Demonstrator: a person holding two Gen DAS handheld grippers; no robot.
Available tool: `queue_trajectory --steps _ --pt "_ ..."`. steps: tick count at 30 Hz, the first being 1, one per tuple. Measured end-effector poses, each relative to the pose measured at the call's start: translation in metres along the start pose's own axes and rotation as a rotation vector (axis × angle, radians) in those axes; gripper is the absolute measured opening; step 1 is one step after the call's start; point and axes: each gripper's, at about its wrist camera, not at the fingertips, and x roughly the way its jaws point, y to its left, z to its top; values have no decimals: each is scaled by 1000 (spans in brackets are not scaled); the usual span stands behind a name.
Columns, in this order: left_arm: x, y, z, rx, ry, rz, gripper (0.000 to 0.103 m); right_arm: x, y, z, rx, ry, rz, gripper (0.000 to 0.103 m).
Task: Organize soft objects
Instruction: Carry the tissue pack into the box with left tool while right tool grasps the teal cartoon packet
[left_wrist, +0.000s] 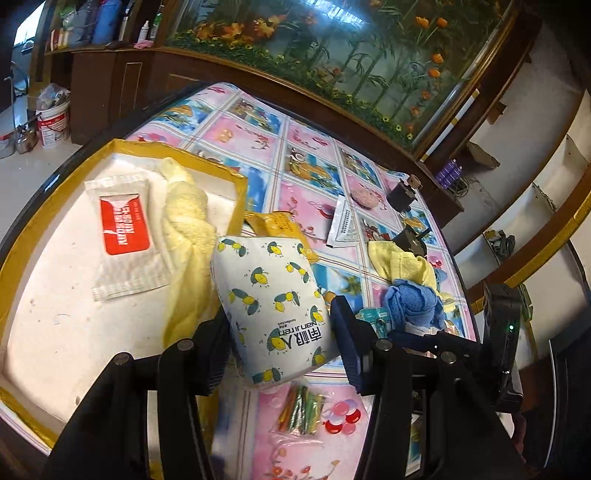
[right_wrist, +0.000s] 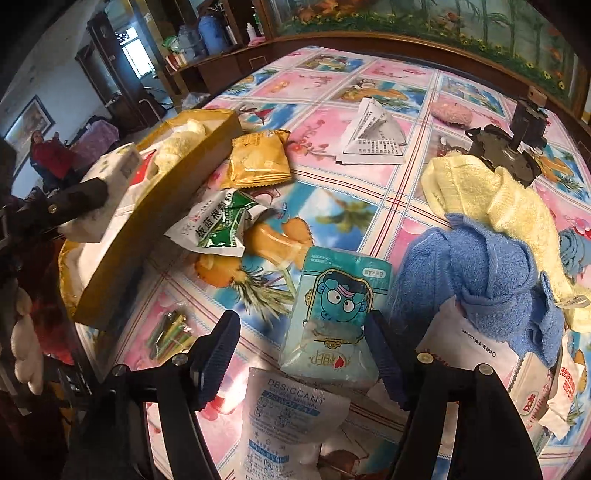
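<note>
My left gripper (left_wrist: 279, 314) is shut on a white pack with a lemon print (left_wrist: 273, 295), held at the right edge of a yellow-rimmed box (left_wrist: 236, 177). Inside the box lie a red-and-white packet (left_wrist: 123, 229) and a pale yellow towel (left_wrist: 188, 229). My right gripper (right_wrist: 303, 317) stands open low over the table, and a teal cartoon packet (right_wrist: 332, 306) lies between its fingers, against the right one. A blue towel (right_wrist: 480, 273) and a yellow towel (right_wrist: 491, 192) are heaped just to the right. The right wrist view shows the left gripper (right_wrist: 74, 201) with the white pack (right_wrist: 114, 166) above the box (right_wrist: 147, 229).
On the patterned tablecloth (right_wrist: 332, 218) lie a desiccant pack (right_wrist: 284, 417), a green-and-white sachet (right_wrist: 218, 225), an orange snack packet (right_wrist: 258, 158), a folded leaflet (right_wrist: 373, 136), a pink fuzzy pad (right_wrist: 452, 112), a bag of coloured sticks (right_wrist: 170, 332) and a black clamp (right_wrist: 509, 151).
</note>
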Motion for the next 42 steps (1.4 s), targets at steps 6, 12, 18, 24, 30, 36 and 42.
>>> queue_trajectory --steps 6,12,18,24,30,36,42 --pt "-12 28 -6 -53 -19 -1 50 10 1 11 2 -6 -108 67" --pt "-26 46 -11 -79 -41 -4 50 6 -16 13 44 3 -176 56" --pt "-27 56 -15 -96 -44 -25 50 11 -15 11 41 -7 -164 48" --pt "-39 71 -7 -100 -59 -18 50 -44 -2 10 64 -139 -74 33" --pt "-29 93 19 -88 -34 90 50 -89 28 38 42 -259 66 33" --pt "18 115 39 -66 75 239 50 -48 80 81 -26 -173 190 33" --pt "47 129 65 -69 80 299 56 6 131 124 -60 -93 268 33"
